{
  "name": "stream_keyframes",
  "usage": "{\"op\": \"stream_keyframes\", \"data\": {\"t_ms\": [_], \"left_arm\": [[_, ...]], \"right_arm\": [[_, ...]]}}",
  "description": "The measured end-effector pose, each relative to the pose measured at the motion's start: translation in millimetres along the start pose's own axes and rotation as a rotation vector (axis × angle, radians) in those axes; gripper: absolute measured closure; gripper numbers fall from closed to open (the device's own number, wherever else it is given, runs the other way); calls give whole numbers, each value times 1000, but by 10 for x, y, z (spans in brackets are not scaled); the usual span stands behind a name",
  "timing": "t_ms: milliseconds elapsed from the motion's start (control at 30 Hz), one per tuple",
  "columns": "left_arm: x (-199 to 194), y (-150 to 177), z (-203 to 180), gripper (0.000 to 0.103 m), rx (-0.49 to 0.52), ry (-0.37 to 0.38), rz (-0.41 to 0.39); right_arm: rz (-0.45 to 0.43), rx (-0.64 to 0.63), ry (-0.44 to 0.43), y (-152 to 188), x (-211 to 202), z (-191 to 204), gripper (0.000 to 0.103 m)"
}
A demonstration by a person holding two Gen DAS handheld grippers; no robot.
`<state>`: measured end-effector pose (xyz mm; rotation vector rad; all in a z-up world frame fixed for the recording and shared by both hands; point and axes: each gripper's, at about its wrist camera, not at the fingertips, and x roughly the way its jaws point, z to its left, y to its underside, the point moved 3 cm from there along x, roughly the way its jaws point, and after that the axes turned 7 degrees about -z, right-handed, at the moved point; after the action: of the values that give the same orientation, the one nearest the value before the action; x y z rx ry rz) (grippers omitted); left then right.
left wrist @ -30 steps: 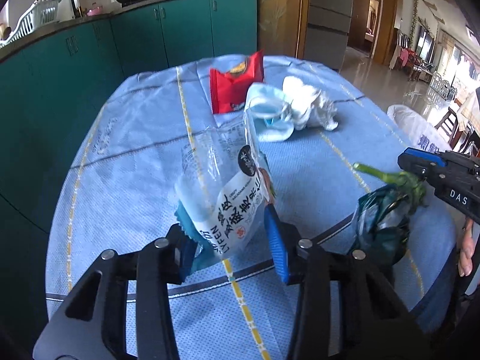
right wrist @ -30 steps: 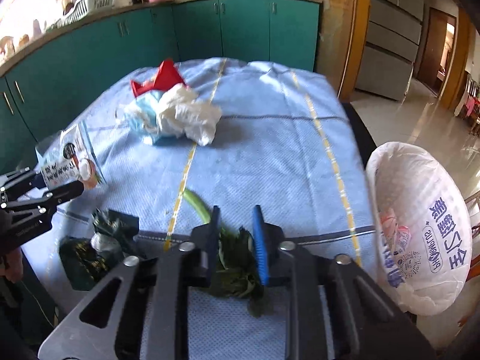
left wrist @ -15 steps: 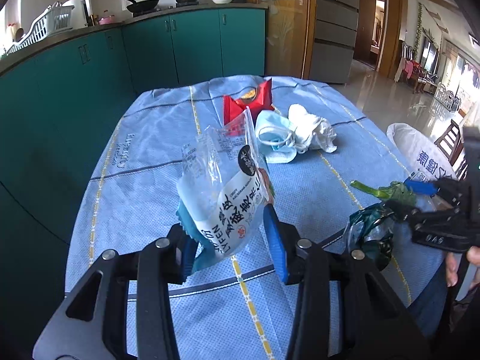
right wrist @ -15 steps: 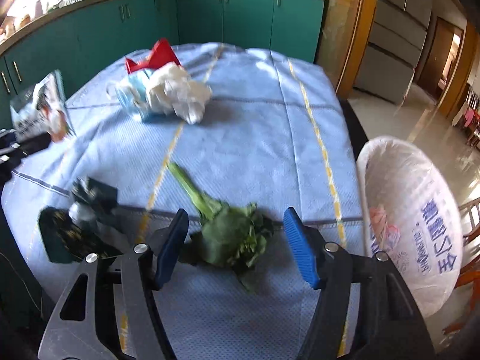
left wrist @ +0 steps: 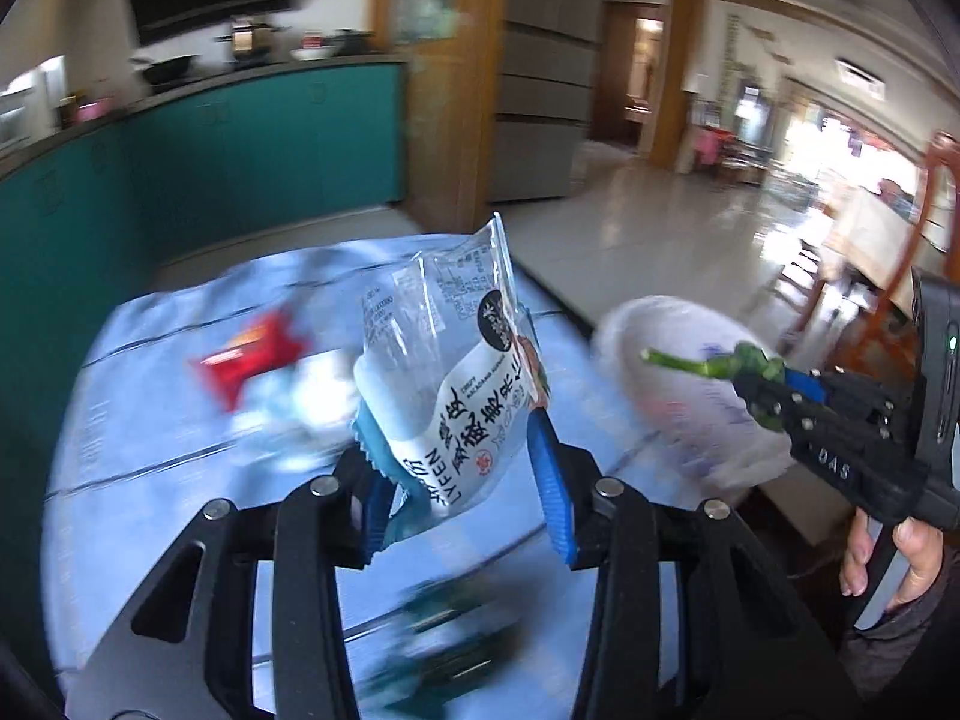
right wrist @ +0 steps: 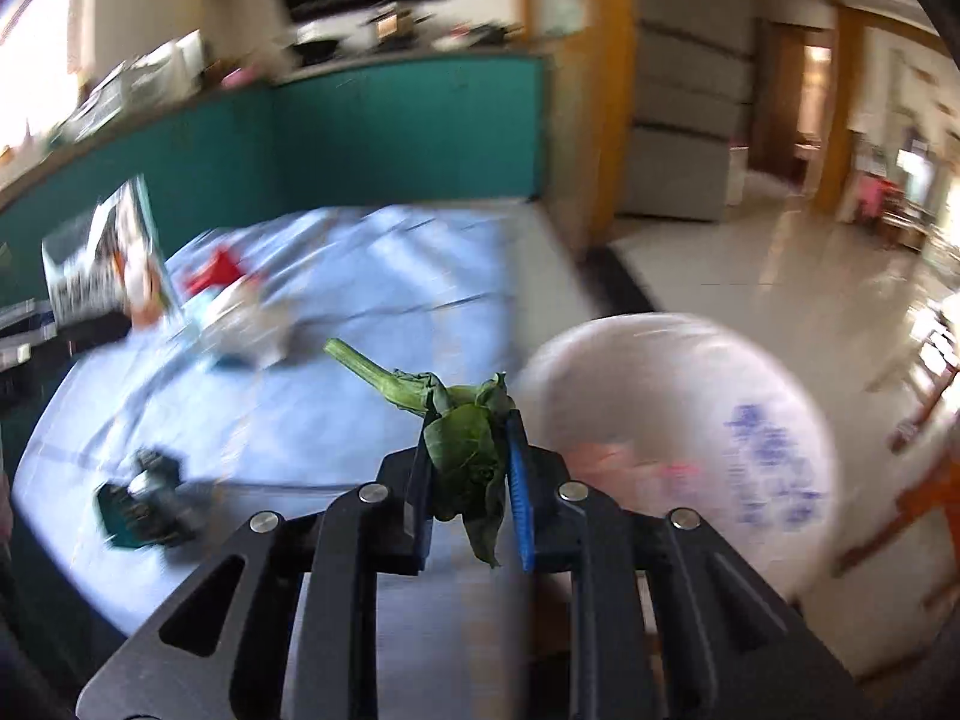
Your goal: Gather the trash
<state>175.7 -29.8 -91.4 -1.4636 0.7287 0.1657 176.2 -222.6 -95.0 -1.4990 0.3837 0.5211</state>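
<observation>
the vegetable scrap [right wrist: 462,450], a limp green leaf with a thick stalk, now sits pinched between the blue pads of the right claw [right wrist: 468,474] and hangs in the air, stalk pointing away to the far left. half a second ago it lay loose on the tabletop [right wrist: 372,276] between wide jaws; those jaws have just closed on it and it has come up off the cloth. to its right, just past the tabletop's near edge, the white trash bag [right wrist: 690,420] with blue print stands open, and it fills more of the right wrist view than a moment ago, so the leaf has swung toward it.

the left claw [left wrist: 462,474] keeps its half-wide hold on the clear snack wrapper [left wrist: 450,396], which stands up between the pads as it did a second ago. it too has lifted and turned right: the bag [left wrist: 690,396] now lies just beyond it, with the right claw [left wrist: 765,387] and its leaf [left wrist: 720,363] in front of the bag.

left behind on the cloth are a red packet [left wrist: 252,360], a crumpled white and blue heap [right wrist: 246,324] beside it, and a dark green wrapper [right wrist: 150,516] near the front edge, all blurred.

both pieces look about ready to drop into the bag; three items remain to fetch.
</observation>
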Motion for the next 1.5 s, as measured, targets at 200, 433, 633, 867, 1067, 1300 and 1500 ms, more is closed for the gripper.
{"op": "stream_keyframes", "data": {"t_ms": [200,433,633,867,1067,1300,1500], "left_arm": [[799,-149,-1006,58,50,182,84],[1339,-24,-1544,19,53,221,174],[747,-3,-1075,7,119,75,65],[175,75,458,4,-3,-322,3],[-219,417,1550,4,-293,-429,67],[-90,454,1664,4,-300,-326,76],[436,279,1454,4,-221,-252,104]], "right_arm": [[15,120,175,61,-102,-902,81],[118,213,268,395,192,-1462,78],[111,230,231,476,327,-1347,30],[53,103,-29,275,241,-218,8],[125,-74,-360,326,260,1197,5],[196,-245,-419,501,454,2109,4],[238,-257,-388,645,515,2184,43]]}}
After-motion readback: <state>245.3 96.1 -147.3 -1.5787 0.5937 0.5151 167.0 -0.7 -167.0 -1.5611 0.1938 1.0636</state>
